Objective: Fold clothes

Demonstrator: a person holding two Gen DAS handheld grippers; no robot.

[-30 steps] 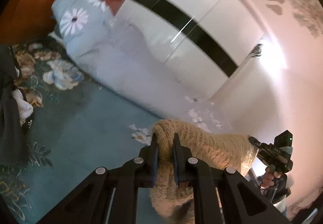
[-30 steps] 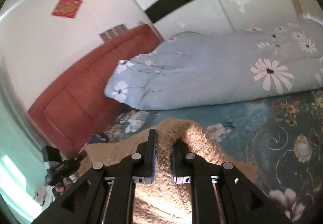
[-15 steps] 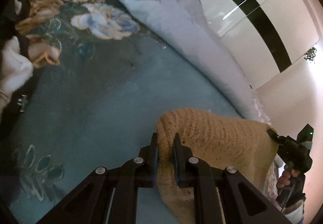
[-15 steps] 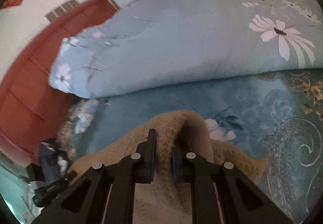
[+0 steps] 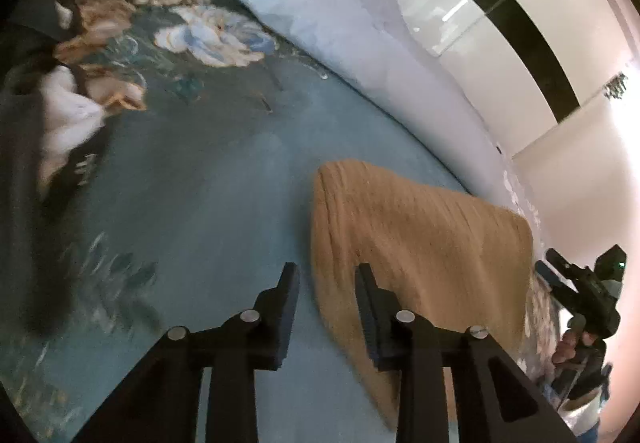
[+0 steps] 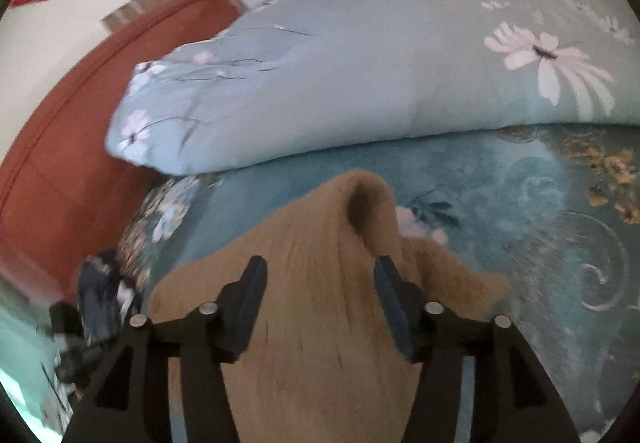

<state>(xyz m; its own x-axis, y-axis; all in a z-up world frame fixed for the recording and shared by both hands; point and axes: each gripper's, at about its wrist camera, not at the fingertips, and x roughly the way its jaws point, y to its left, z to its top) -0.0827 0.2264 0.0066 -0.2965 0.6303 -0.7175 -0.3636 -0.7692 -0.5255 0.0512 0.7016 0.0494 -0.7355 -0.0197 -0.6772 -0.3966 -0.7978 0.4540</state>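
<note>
Right wrist: sweater [image 6: 320,283] between parted jaws

Soft indoor light; pink glare at right in left view; motion blur, fisheye-curved edges.

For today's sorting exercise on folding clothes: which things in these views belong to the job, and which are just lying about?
Belongs to the job:
tan knitted sweater
left gripper, jaws just opened
right gripper, jaws just opened

Just lying about:
blue floral quilt
dark and white clothing
teal bedsheet

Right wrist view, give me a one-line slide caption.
Right gripper, jaws just opened, releases the tan knit sweater onto the teal floral bedspread.
</note>
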